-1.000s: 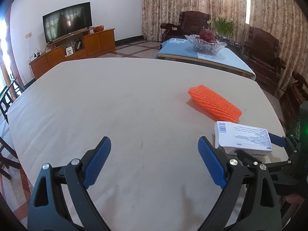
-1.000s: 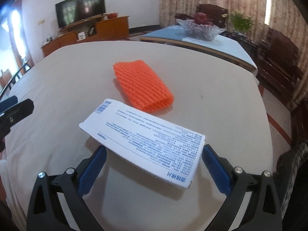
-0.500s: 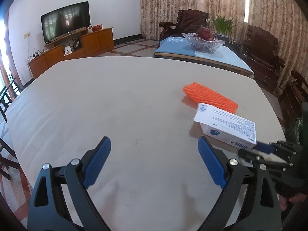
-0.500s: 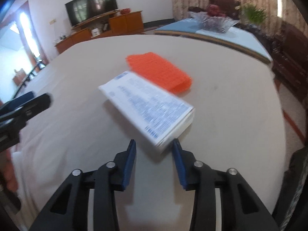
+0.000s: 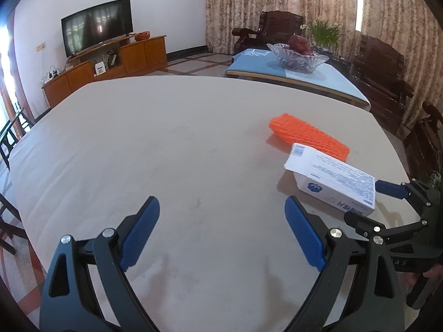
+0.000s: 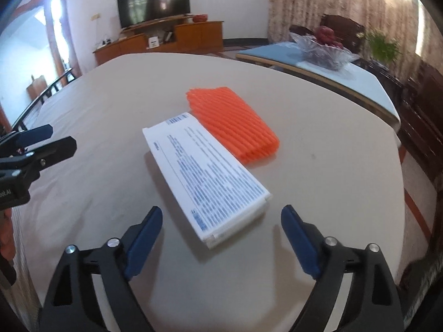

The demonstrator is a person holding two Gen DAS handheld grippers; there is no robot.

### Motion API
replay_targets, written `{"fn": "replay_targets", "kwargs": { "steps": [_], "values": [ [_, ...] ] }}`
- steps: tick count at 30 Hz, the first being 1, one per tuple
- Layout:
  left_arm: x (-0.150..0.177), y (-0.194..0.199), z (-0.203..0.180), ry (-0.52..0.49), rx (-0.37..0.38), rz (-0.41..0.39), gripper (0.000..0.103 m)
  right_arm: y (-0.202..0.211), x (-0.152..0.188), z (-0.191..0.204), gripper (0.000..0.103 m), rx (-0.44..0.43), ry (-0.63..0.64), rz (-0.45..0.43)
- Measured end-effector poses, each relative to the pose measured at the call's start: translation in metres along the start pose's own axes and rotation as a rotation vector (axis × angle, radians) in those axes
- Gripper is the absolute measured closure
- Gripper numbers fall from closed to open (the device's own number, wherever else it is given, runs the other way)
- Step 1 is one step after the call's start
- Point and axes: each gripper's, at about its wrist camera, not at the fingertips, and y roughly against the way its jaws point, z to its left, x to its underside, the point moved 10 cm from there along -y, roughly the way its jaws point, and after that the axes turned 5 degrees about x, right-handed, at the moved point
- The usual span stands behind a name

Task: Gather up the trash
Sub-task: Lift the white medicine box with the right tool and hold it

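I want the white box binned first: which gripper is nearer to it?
Right. The right gripper sits open just short of the white box; the left gripper is off to the box's left.

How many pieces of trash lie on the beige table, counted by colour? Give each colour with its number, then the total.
White: 1, the white box
Orange: 1, the orange foam net
Total: 2, both on the beige table, beside each other

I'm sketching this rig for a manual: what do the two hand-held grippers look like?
Both match: the left hand-held gripper and right hand-held gripper have black angular linkage arms with silver pivot bolts and blue ribbed finger pads. No cables show.
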Motion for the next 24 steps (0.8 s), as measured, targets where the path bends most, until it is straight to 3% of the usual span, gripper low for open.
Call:
{"fn": "replay_targets", "kwargs": {
  "steps": [3, 6, 10, 17, 24],
  "values": [
    [0.001, -0.003, 0.002, -0.001, -0.005, 0.006, 0.014, -0.010, -0.002, 0.005, 0.020, -0.040, 0.006, 0.027],
    [0.001, -0.003, 0.001, -0.003, -0.005, 0.007, 0.014, -0.010, -0.001, 0.006, 0.040, -0.060, 0.002, 0.029],
    [0.001, -0.002, -0.001, -0.006, -0.004, 0.009, 0.014, -0.001, 0.005, 0.007, 0.040, -0.073, -0.022, 0.028],
    [0.002, 0.000, -0.011, -0.016, 0.003, 0.008, 0.014, 0.032, 0.034, 0.002, 0.040, -0.009, -0.112, 0.039],
    [0.012, 0.005, -0.029, -0.031, 0.030, 0.016, 0.014, 0.062, 0.081, -0.019, 0.040, 0.133, -0.195, 0.087]
  ]
}}
